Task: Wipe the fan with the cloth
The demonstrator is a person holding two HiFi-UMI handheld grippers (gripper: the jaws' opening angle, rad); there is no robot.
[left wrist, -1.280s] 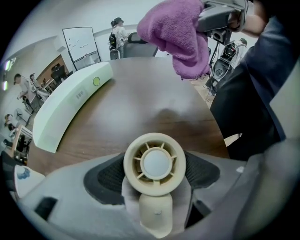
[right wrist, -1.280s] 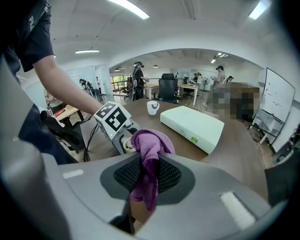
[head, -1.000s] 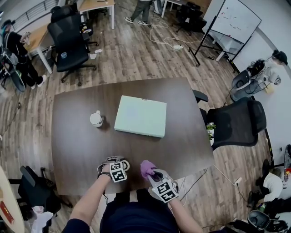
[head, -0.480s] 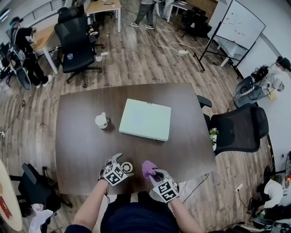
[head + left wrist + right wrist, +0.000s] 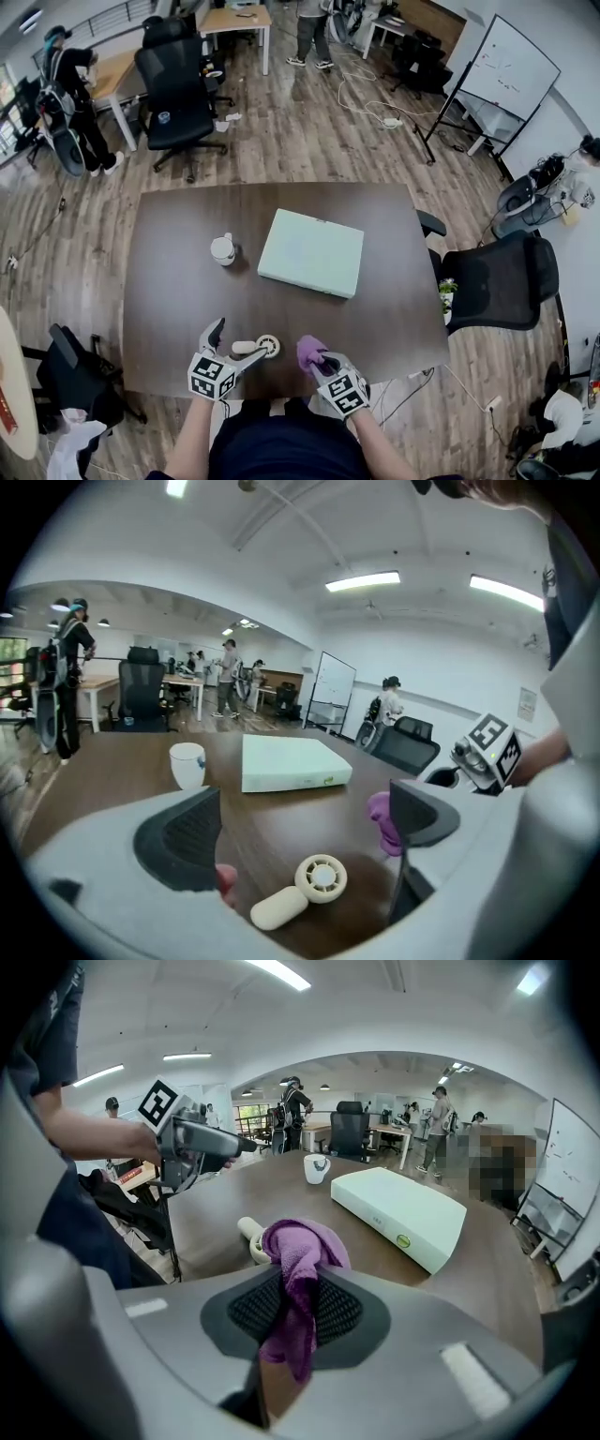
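A small cream hand-held fan (image 5: 258, 347) lies flat on the dark wooden table (image 5: 169, 281) near its front edge; the left gripper view shows its round head (image 5: 320, 877) and handle. My left gripper (image 5: 228, 345) hangs above and just left of it. Its jaws have just been opening and stand wide with nothing between them (image 5: 305, 817). My right gripper (image 5: 317, 358) is shut on a purple cloth (image 5: 298, 1251), bunched above the jaws to the fan's right. In the right gripper view the cloth hides most of the fan (image 5: 249, 1234).
A white cup (image 5: 223, 249) and a flat pale green box (image 5: 311, 251) stand in the middle of the table. A black office chair (image 5: 497, 272) is at the table's right side. People and desks are farther back in the room.
My left gripper was down on the fan; it has opened, let the fan go and risen towards me. The fan now lies alone on the table. The right gripper has stayed put.
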